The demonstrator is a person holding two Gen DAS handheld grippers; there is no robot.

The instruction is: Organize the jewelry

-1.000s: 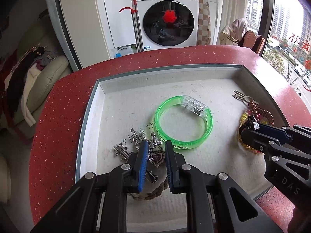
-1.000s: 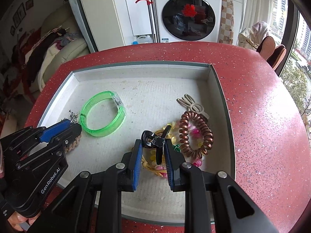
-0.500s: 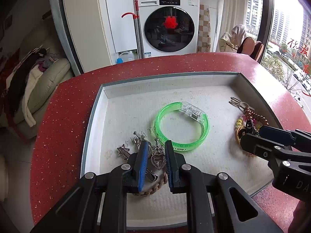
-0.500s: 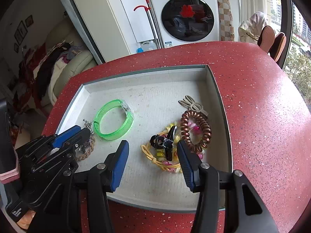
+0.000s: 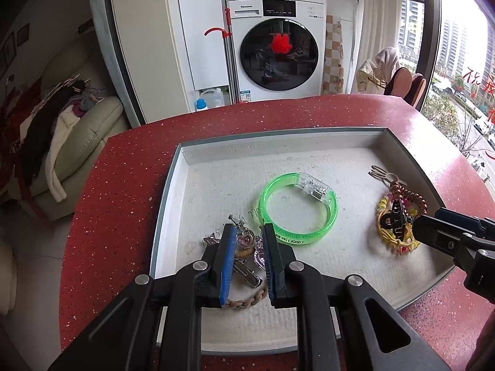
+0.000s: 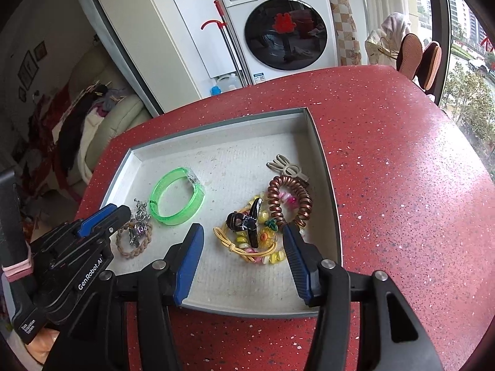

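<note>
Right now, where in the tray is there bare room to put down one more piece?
The tray's far half is bare, from the back wall down to the green bangle. The near strip before the open right tool is also free. Crowded: the right side, with the coil tie and beaded loops, and the charm pile under the left tool.

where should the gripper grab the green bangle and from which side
Take the green bangle across its plain green band at the open near-right arc, coming from above with one finger inside the ring. It lies flat in the tray; the clear clasp block sits at the far side, and charms crowd its left.
</note>
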